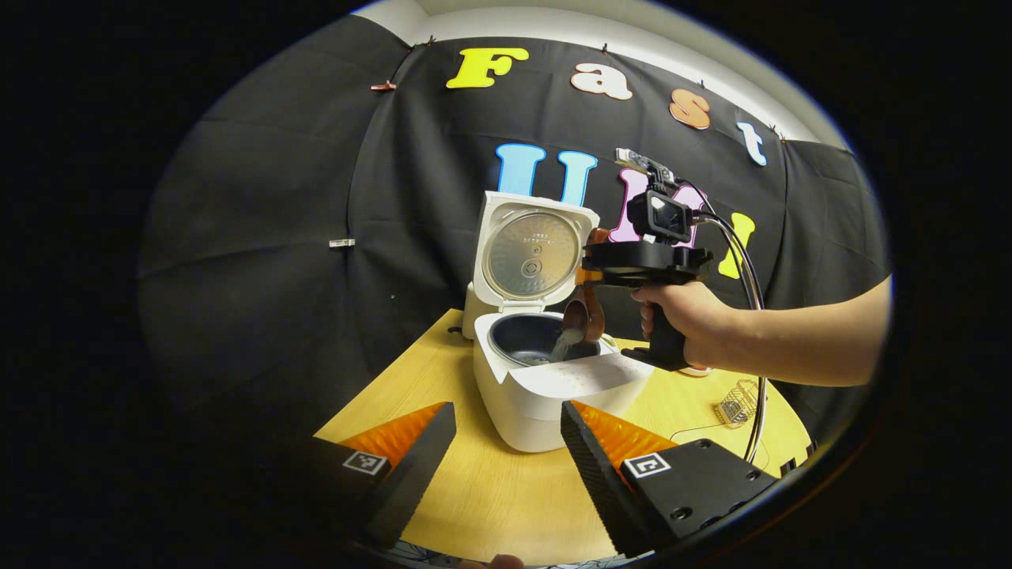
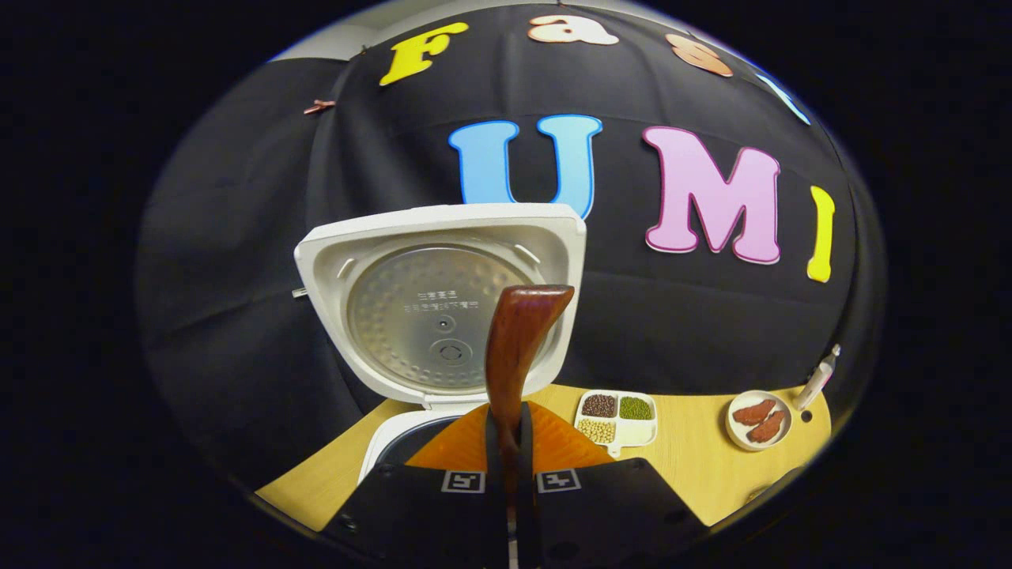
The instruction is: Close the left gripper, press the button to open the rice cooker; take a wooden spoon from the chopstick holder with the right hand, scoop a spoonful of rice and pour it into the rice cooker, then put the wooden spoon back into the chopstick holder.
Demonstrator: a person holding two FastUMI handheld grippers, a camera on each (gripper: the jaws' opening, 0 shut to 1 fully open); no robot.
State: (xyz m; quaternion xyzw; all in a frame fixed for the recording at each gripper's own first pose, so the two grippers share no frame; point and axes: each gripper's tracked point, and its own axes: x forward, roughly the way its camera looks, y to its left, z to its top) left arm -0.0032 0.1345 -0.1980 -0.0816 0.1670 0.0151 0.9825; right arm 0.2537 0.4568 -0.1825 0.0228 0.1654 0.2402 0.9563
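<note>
The pale wooden table (image 1: pixel 490 498) spreads under both tools. On it, straight ahead of the left gripper (image 1: pixel 506 442), stands the white rice cooker (image 1: pixel 553 395) with its lid (image 1: pixel 531 251) swung up and back, the round metal inner plate facing forward and the dark inner pot (image 1: pixel 526 340) exposed. The left gripper's two fingers stand well apart with nothing between them, low and short of the cooker's front wall.

Beyond the cooker's right side, a hand (image 1: pixel 686 316) holds the right gripper (image 1: pixel 587 273) out over the pot. Its fingers are closed tightly on the handle of the dark brown wooden spoon (image 1: pixel 583 314); in the right gripper view the handle (image 2: pixel 515 348) rises up from between the pressed fingers (image 2: pixel 506 442), in front of the open lid. In the left gripper view the spoon's bowl hangs tipped down over the pot's right edge, and a stream of white rice (image 1: pixel 566 344) runs from it into the pot.

Ahead and to the right of the right gripper lie a white four-part dish of beans and grains (image 2: pixel 618 419) and, farther right, a small round white plate with reddish-brown pieces (image 2: pixel 757 420). A small wire basket (image 1: pixel 737 403) sits on the table below the holding arm.
</note>
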